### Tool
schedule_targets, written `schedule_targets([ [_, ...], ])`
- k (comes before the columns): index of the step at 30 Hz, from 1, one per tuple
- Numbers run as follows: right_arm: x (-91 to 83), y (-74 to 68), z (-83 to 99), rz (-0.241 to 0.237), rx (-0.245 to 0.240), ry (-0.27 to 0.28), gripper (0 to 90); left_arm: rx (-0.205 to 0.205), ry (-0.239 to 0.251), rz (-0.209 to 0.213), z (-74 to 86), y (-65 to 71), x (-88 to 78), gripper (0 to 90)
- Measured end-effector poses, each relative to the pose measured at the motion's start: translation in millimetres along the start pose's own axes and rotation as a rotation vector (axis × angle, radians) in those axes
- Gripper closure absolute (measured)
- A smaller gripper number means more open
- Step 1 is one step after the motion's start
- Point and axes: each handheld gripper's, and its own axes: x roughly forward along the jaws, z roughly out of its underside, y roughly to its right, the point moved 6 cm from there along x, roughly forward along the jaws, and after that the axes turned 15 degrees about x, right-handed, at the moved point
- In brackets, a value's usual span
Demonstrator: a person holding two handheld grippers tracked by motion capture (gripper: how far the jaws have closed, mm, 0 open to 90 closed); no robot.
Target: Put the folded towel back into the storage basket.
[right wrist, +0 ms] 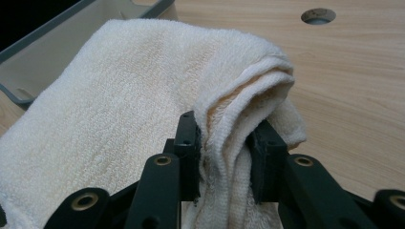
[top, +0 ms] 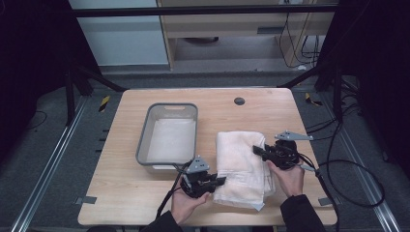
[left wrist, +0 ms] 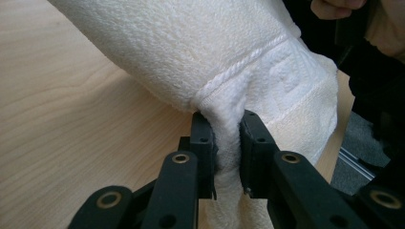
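Note:
A folded cream-white towel [top: 241, 164] lies on the wooden table [top: 270, 106], right of centre. My left gripper [top: 222, 181] is shut on the towel's near left edge; in the left gripper view the cloth [left wrist: 224, 71] is pinched between the black jaws of the left gripper [left wrist: 227, 143]. My right gripper [top: 256, 150] is shut on the towel's right side, and the right gripper view shows thick folds of the towel [right wrist: 143, 86] squeezed in the right gripper [right wrist: 224, 143]. The gripped parts of the towel are raised off the table.
A grey plastic bin [top: 169, 133], [right wrist: 38, 52] stands left of the towel with a pale lining inside. A round cable hole [top: 239, 101], [right wrist: 318, 15] sits in the tabletop at the back. Cables trail off the table's right side. Bare wood lies at the front left.

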Motion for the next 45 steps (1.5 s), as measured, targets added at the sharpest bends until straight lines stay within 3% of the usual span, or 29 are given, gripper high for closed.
schedule_targets([
  [17, -10.6, -15.5, -19.7, -0.011, -0.035, 0.069, 69.1, 0.042, 0.046, -0.044, -20.4, -1.1, -18.4, 77.4],
  [26, -16.8, -36.3, -43.2, -0.030, -0.060, 0.140, 69.0, 0.061, 0.094, -0.080, -35.8, -9.5, -36.6, 77.3],
  [45, -24.9, -65.0, -73.4, -0.058, -0.079, 0.211, 69.0, 0.092, 0.166, -0.127, -61.1, -23.5, -69.6, 77.4],
])
